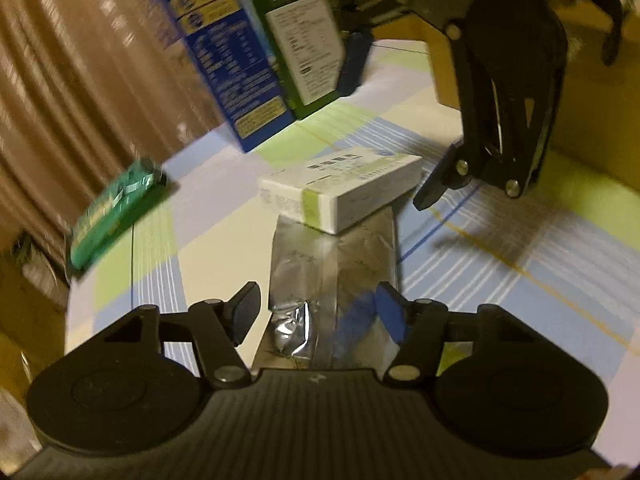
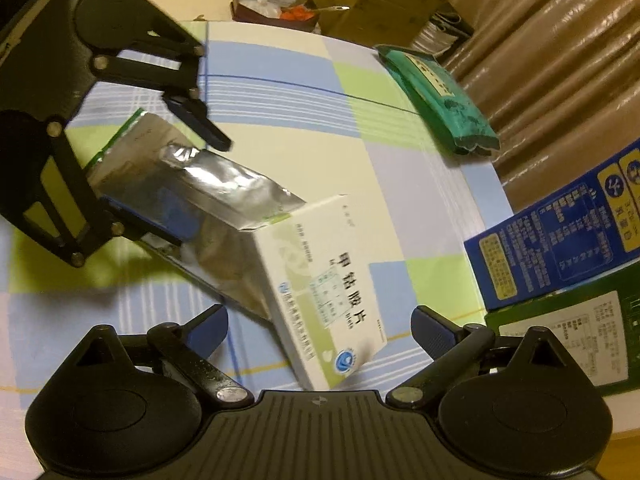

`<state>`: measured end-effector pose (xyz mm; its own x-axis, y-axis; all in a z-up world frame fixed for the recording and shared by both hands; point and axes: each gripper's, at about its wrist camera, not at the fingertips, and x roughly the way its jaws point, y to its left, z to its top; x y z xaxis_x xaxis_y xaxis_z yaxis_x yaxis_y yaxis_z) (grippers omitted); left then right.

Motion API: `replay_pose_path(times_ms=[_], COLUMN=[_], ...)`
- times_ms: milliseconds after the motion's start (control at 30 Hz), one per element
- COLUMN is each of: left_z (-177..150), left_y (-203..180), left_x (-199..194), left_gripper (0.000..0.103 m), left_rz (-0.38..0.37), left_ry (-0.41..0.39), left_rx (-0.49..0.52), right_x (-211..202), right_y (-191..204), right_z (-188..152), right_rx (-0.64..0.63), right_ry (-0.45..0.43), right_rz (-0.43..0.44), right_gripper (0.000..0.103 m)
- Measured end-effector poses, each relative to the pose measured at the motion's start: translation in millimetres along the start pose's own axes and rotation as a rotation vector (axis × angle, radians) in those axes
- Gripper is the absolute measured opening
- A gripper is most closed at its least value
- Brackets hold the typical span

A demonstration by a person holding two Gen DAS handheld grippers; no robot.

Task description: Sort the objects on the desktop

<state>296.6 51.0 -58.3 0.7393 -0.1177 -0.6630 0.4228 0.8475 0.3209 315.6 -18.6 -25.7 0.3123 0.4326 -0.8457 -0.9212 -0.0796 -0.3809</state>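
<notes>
A silver foil pouch (image 1: 332, 276) lies on the checked tablecloth (image 1: 520, 248), running away from my left gripper (image 1: 318, 292). The pouch's near end sits between that gripper's fingers; the blue right pad (image 1: 390, 316) is against its edge, while a thin gap shows at the left pad (image 1: 246, 312). A white medicine box (image 1: 340, 192) rests on the pouch's far end. My right gripper (image 2: 320, 314) stands open, hovering with the white box (image 2: 320, 292) between its wide-spread fingers and not touching it. In the right wrist view the left gripper (image 2: 196, 184) straddles the pouch (image 2: 208, 176).
A blue carton (image 1: 224, 68) and a green carton (image 1: 304, 40) stand together at the table's far side. A flat green packet (image 1: 116, 208) lies near the table's edge. Cardboard boxes (image 2: 360, 4) and clutter sit beyond the table. A brown ribbed surface (image 2: 552, 40) borders it.
</notes>
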Motion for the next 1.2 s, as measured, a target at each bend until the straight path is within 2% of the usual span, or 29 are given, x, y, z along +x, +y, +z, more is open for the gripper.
replay_pose_path(times_ms=[100, 267, 333, 400, 600, 667, 733, 800, 1000, 1133, 1200], left_z=[-2.5, -3.3, -6.1, -7.4, -7.4, -7.9, -9.3, -10.9, -12.6, -11.3, -10.9], left_y=[11.0, 36.1, 43.5, 44.8, 32.6, 27.9, 22.2, 19.0, 26.3, 34.8, 34.5], left_x=[0.2, -1.8, -3.7, -5.2, -10.4, -9.9, -5.7, -0.5, 4.0, 2.5, 3.6], left_gripper=[0.061, 0.061, 0.061, 0.061, 0.063, 0.071, 0.072, 0.078, 0.083, 0.087, 0.087], left_rz=[0.007, 0.088, 0.079, 0.068, -0.006, -0.031, -0.036, -0.028, 0.006, 0.05, 0.05], left_ry=[0.013, 0.024, 0.022, 0.018, -0.004, 0.0, 0.011, 0.021, 0.026, 0.023, 0.023], left_rx=[-0.067, -0.211, -0.248, -0.247, -0.16, -0.13, -0.098, -0.08, -0.159, -0.234, -0.239], right_x=[3.4, 17.0, 20.8, 23.5, 34.1, 37.7, 41.4, 44.8, 50.5, 59.7, 61.0], right_y=[-3.6, -7.8, -10.1, -14.0, -17.3, -17.1, -18.3, -21.0, -34.5, -38.4, -43.0], right_z=[2.4, 5.0, 5.3, 5.7, 4.4, 3.6, 3.4, 3.4, 7.4, 10.9, 10.5], right_rx=[0.027, 0.045, 0.047, 0.053, 0.023, 0.017, 0.023, 0.049, 0.196, 0.26, 0.319], right_ry=[0.0, 0.013, 0.019, 0.019, 0.045, 0.043, 0.044, 0.043, 0.01, 0.035, 0.032], right_rz=[0.02, 0.048, 0.048, 0.048, 0.035, 0.027, 0.031, 0.03, 0.032, 0.031, 0.053], right_gripper=[0.096, 0.096, 0.096, 0.095, 0.092, 0.092, 0.092, 0.092, 0.092, 0.091, 0.088])
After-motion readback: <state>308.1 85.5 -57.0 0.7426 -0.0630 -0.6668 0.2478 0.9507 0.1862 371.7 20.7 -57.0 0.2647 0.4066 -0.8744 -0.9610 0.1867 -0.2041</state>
